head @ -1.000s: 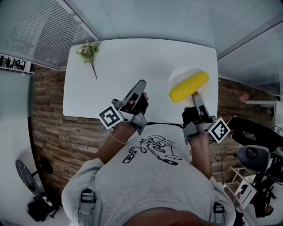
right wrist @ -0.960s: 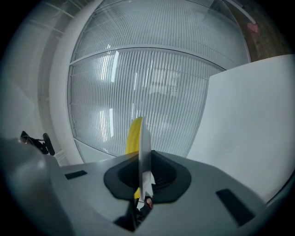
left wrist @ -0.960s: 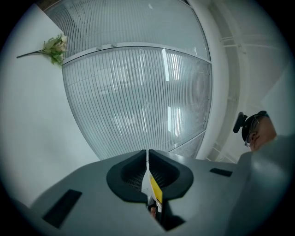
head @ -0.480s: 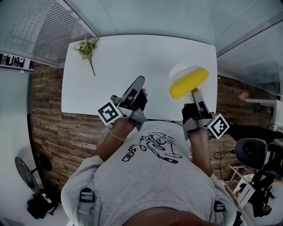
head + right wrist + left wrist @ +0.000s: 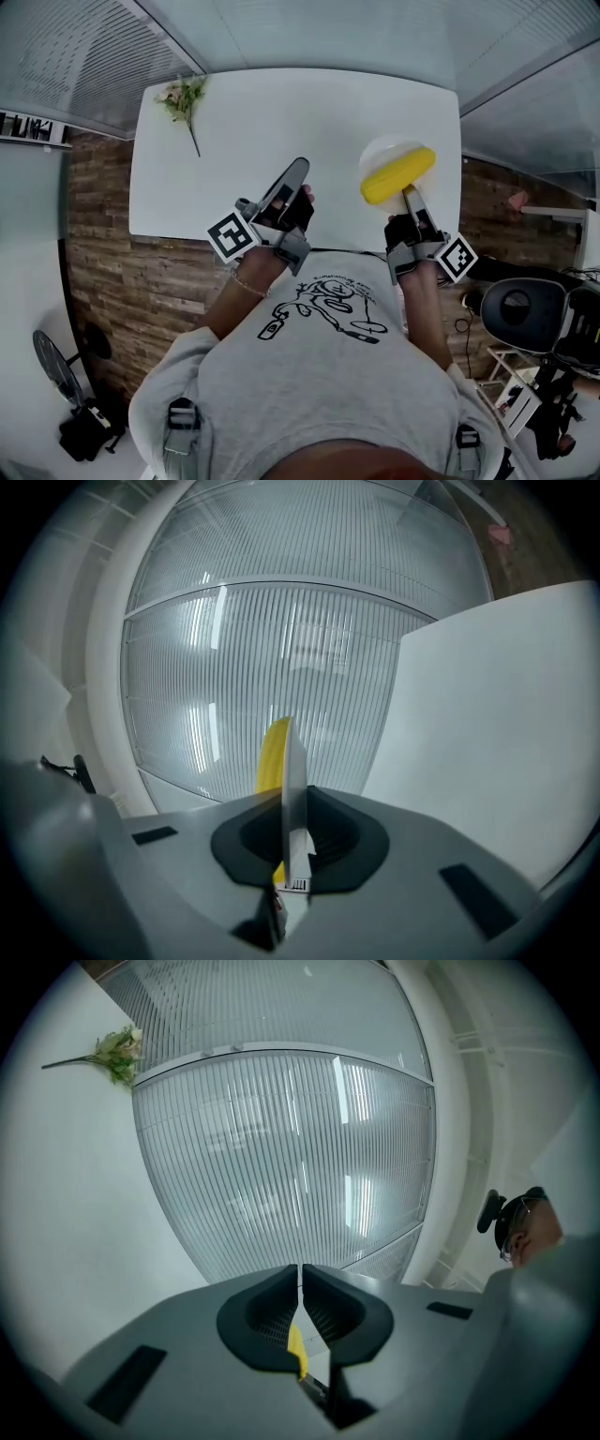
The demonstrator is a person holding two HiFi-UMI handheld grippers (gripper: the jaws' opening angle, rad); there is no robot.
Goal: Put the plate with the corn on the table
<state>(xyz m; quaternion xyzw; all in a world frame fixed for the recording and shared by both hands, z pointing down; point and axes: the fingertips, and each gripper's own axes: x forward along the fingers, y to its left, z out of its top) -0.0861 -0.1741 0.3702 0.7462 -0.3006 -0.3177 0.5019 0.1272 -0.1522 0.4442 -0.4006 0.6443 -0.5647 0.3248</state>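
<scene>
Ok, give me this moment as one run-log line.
right tool: shut on plate rim | corn: on plate | plate: over table, not set down | left tool: shut, empty

There is one white surface (image 5: 281, 141). One plate (image 5: 379, 150) is in view, with one yellow ear of corn (image 5: 397, 175). There is one sprig of flowers (image 5: 183, 98). The grippers number two: the left gripper (image 5: 300, 166) and the right gripper (image 5: 409, 192). The marker cubes (image 5: 232, 236) also number two, one on each gripper. There is one person (image 5: 328, 375) and one black chair (image 5: 516, 309).
</scene>
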